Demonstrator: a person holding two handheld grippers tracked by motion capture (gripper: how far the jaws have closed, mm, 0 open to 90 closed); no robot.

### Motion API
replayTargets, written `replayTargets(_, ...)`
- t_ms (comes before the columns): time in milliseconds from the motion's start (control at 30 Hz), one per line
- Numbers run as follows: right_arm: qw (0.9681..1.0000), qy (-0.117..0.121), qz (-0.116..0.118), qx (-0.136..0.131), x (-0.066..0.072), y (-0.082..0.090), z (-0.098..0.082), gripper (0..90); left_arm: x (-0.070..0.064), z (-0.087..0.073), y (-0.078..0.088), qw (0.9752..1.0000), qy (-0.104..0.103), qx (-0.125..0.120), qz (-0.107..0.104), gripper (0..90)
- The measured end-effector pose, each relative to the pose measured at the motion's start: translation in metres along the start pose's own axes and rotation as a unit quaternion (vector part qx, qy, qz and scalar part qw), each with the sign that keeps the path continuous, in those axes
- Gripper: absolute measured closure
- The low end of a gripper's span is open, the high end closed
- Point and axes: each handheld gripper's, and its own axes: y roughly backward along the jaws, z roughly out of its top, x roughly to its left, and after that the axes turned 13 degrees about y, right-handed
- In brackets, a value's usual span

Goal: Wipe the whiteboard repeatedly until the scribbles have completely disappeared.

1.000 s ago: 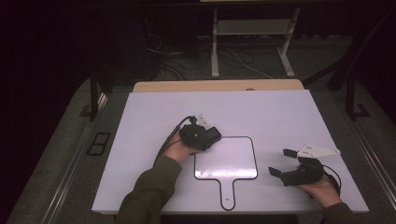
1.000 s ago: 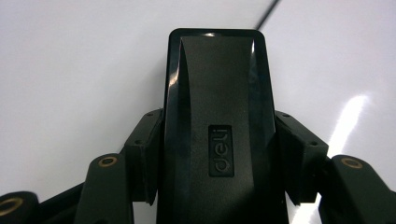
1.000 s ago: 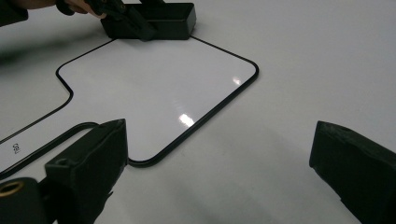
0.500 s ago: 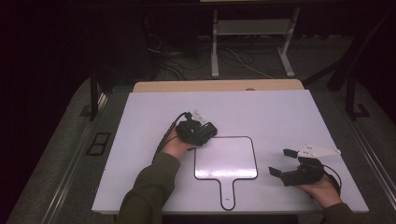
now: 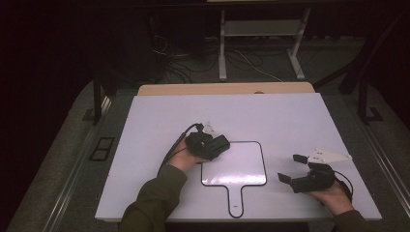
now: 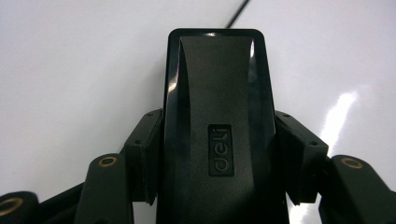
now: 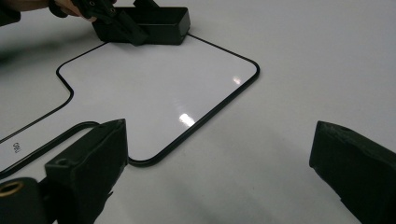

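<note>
My left gripper point(image 5: 220, 145) clamps the black Deli whiteboard eraser point(image 6: 217, 135) at the handheld whiteboard's point(image 5: 241, 166) top-left corner. Right gripper point(image 5: 296, 169) idles open beside it. Next, probably: wipe across, pressing flat.

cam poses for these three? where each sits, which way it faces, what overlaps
High view: above the person's side, looking forward and down on the white table; forearms, left gripper and right gripper enter from below.
Left gripper view: on the left gripper, looking along its jaws clamped on a black eraser.
Right gripper view: on the right gripper, jaws apart, facing the small whiteboard.
Shared: the eraser and the whiteboard appear in the high and right gripper views.
</note>
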Motion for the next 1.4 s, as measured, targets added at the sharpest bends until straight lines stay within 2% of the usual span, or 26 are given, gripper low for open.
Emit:
replayTargets(67,1.0000,0.000,-0.001,0.000,0.000,0.000,0.000,3.4,0.005,0.000,-0.001,0.9999,0.010,-0.005,-0.003,39.5)
replayTargets(233,1.0000,0.001,0.000,0.001,0.000,0.000,0.000,3.4,0.014,0.006,-0.003,0.9998,0.016,-0.008,0.007,39.4)
replayTargets(333,1.0000,0.000,0.000,0.000,0.000,0.000,0.000,3.4,0.019,0.007,-0.004,0.9995,0.026,-0.012,0.009,39.4)
replayTargets(433,1.0000,-0.002,0.001,-0.001,0.000,0.000,0.000,3.4,0.019,0.006,-0.004,0.9993,0.034,-0.017,0.002,39.4)
replayTargets(567,1.0000,-0.001,0.000,-0.001,-0.001,0.000,0.000,3.4,0.018,0.005,0.001,0.9984,0.046,-0.026,-0.018,39.4)
replayTargets(733,1.0000,-0.001,0.001,-0.001,0.000,0.000,0.000,3.4,0.014,0.009,0.013,0.9978,0.047,-0.038,-0.025,39.4)
replayTargets(900,1.0000,0.000,0.004,-0.002,-0.001,-0.001,0.000,3.4,0.014,0.011,0.022,0.9962,0.059,-0.052,-0.038,39.4)
replayTargets(967,1.0000,-0.002,0.004,0.000,-0.002,-0.001,0.000,3.4,0.015,0.013,0.024,0.9961,0.061,-0.049,-0.040,39.4)
replayTargets(1133,1.0000,-0.007,0.004,-0.002,-0.002,-0.001,0.000,3.4,0.016,0.020,0.030,0.9942,0.069,-0.065,-0.050,39.4)
replayTargets(1233,0.9999,-0.011,0.005,-0.006,-0.001,-0.001,0.001,3.4,0.017,0.029,0.034,0.9952,0.060,-0.060,-0.050,39.3)
replayTargets(1400,0.9999,-0.007,0.007,-0.005,0.000,-0.003,0.001,3.4,0.021,0.044,0.035,0.9946,0.059,-0.067,-0.052,39.3)
